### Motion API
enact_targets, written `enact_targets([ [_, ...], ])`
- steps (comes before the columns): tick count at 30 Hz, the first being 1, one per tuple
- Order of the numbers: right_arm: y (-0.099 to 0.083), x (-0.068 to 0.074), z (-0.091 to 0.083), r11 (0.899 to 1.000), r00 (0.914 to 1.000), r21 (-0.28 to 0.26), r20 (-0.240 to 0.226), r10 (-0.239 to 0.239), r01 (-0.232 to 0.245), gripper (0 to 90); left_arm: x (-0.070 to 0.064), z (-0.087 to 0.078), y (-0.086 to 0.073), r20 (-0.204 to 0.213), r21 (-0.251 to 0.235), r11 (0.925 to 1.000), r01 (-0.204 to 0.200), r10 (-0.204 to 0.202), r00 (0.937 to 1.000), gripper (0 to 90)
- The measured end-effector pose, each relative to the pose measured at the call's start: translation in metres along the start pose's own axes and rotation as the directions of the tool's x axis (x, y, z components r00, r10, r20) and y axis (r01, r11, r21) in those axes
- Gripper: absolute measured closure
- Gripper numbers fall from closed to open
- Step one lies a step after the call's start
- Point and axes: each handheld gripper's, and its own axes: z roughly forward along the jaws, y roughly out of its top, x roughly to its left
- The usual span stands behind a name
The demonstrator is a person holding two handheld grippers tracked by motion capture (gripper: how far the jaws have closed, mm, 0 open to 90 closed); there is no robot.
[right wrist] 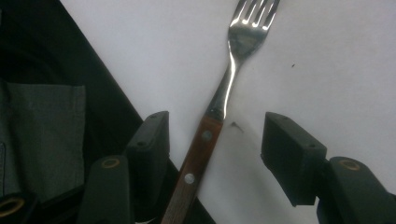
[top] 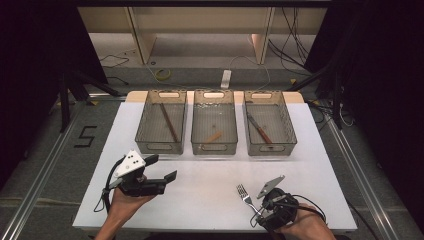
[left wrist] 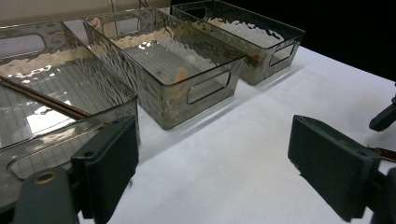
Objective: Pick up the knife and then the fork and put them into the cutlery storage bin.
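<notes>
At the near right of the white desk (top: 210, 200) a fork (top: 245, 196) lies flat, tines pointing far and a little left, its wooden riveted handle running back toward the near edge. The right tool (top: 267, 192) is low over that handle with its jaws apart; in the right gripper view the handle passes between the two black jaws, close to the left one and well clear of the other, and nothing is clamped yet. The step in hand looks like picking up the fork, probably to sort it into one of the three clear bins at the far side: the left bin (top: 161, 146) holds a long thin brown stick, the middle bin (top: 214, 147) a small pale-brown piece, and the right bin (top: 270, 147) a wooden-handled utensil that looks most like the fork's match. To do it well, I would shift the tool sideways so the handle sits centred between the jaws, settle the tips onto the desk either side of the wood, and close on the handle between the rivets, not on the slim steel neck, which could twist or slip. The handle's near end seems to reach the desk edge, so lift straight up without dragging it. The left tool (top: 162, 170) hovers at the near left, jaws wide apart and empty, in front of the left bin.
</notes>
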Motion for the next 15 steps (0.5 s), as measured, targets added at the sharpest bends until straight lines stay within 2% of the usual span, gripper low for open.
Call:
enact_targets([
  [15,-0.002,0.005,0.012,0.997,0.9993,0.070,0.004,-0.037,0.037,55.2,0.000,0.000,0.000,0.000,0.003,1.0000,-0.002,0.002,1.0000,16.1],
])
